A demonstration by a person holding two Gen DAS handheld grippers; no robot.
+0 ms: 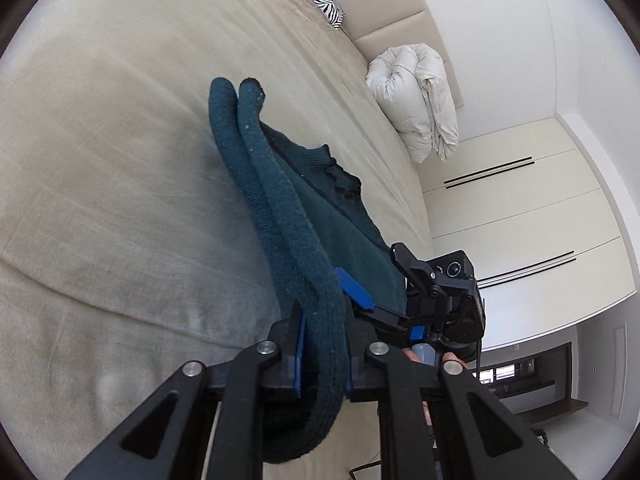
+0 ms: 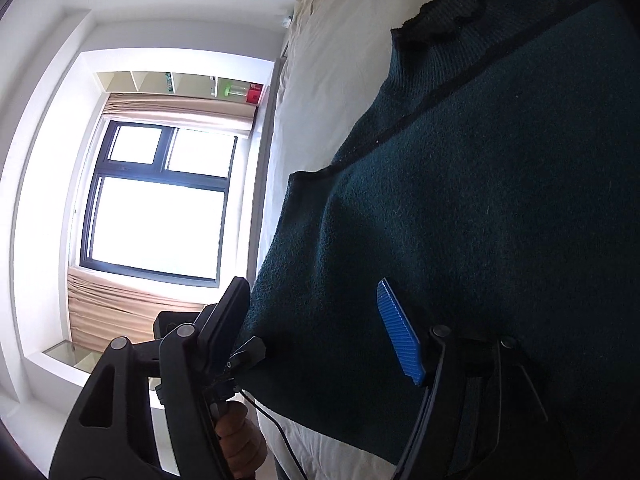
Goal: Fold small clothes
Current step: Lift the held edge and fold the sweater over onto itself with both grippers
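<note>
Above the beige bed (image 1: pixel 120 160), my left gripper (image 1: pixel 324 344) is clamped on a thick rolled edge of the dark green sweater (image 1: pixel 304 200), which hangs lifted between both tools. My right gripper (image 2: pixel 320 332) stands wide apart, the sweater draped across the gap between its fingers.

Teal sweater (image 1: pixel 312 216): thick, fuzzy knit wool, matt. Bed (image 1: pixel 100 160) cover: beige woven cloth, faintly creased. Left gripper (image 1: pixel 324 356): matt black plastic, ribbed blue pads
</note>
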